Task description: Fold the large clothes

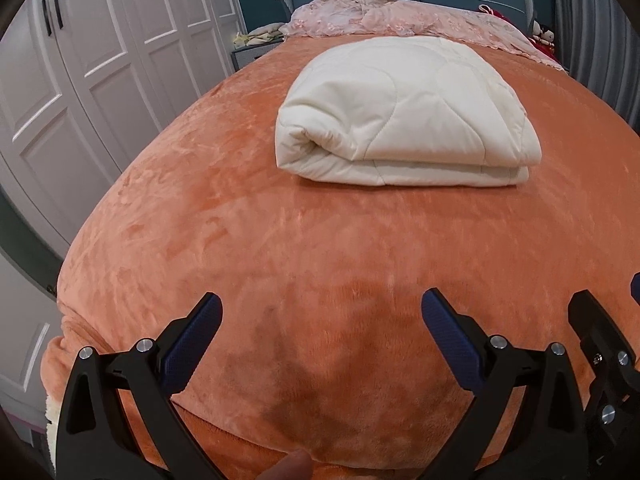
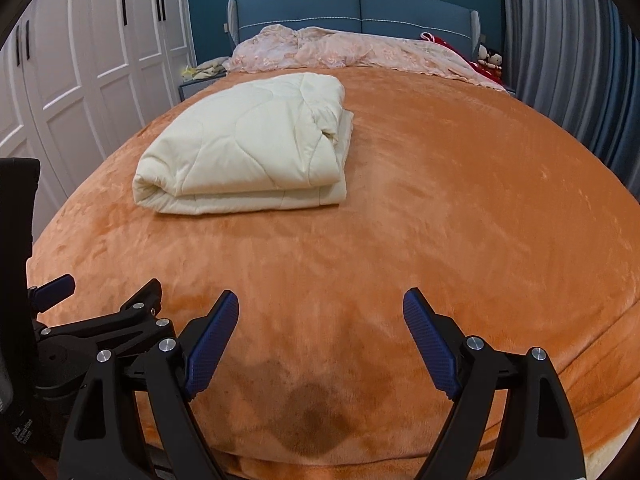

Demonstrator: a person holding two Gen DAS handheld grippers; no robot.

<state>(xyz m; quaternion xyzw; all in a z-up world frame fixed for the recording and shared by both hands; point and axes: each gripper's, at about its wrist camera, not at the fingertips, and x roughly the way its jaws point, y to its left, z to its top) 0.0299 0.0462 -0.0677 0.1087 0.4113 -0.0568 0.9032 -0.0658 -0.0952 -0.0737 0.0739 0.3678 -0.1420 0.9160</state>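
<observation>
A cream quilted comforter (image 1: 404, 114) lies folded into a thick rectangle on the orange plush bedspread (image 1: 280, 248); it also shows in the right wrist view (image 2: 248, 142). My left gripper (image 1: 320, 312) is open and empty, hovering over the near end of the bed, well short of the comforter. My right gripper (image 2: 320, 308) is open and empty, side by side with the left one. One finger of the right gripper (image 1: 592, 320) shows at the right edge of the left wrist view. The left gripper's body (image 2: 100, 320) shows at the left of the right wrist view.
A crumpled pink floral cover (image 2: 344, 54) lies at the head of the bed against the blue headboard (image 2: 352, 8). White wardrobe doors (image 1: 80, 80) stand to the left, grey curtains (image 2: 568, 60) to the right. A nightstand (image 1: 256, 46) sits by the headboard.
</observation>
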